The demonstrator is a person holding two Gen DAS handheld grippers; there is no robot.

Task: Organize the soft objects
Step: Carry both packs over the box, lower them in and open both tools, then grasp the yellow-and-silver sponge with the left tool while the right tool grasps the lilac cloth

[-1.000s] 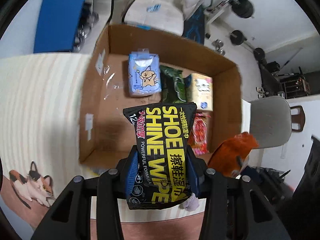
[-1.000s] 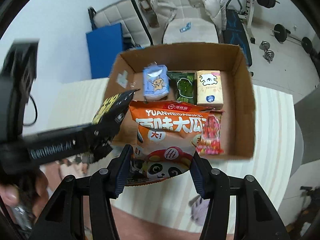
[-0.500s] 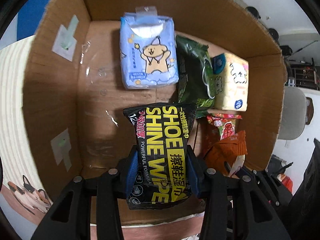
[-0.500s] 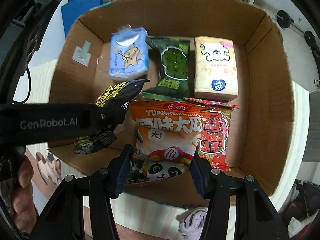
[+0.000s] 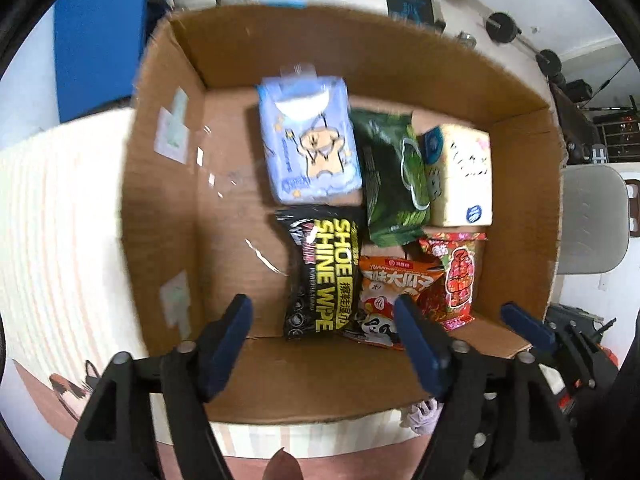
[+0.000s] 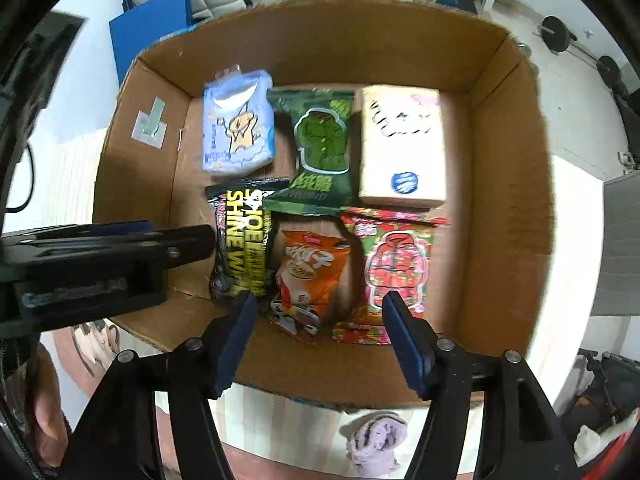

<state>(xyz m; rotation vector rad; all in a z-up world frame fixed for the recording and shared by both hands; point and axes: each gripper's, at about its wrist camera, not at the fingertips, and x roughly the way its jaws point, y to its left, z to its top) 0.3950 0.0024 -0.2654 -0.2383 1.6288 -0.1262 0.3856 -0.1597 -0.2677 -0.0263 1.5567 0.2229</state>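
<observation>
While the left wrist view looked down into the cardboard box (image 5: 168, 200), the left gripper (image 5: 324, 316) stood spread and empty above the near wall, the black shoe wipe pack (image 5: 324, 276) lying flat on the box floor just beside the orange snack bag (image 5: 388, 292). From the right wrist view, the right gripper (image 6: 316, 312) was likewise spread and empty over the orange snack bag (image 6: 312, 272), which lay between the shoe wipe pack (image 6: 244, 240) and the red packet (image 6: 394, 268).
</observation>
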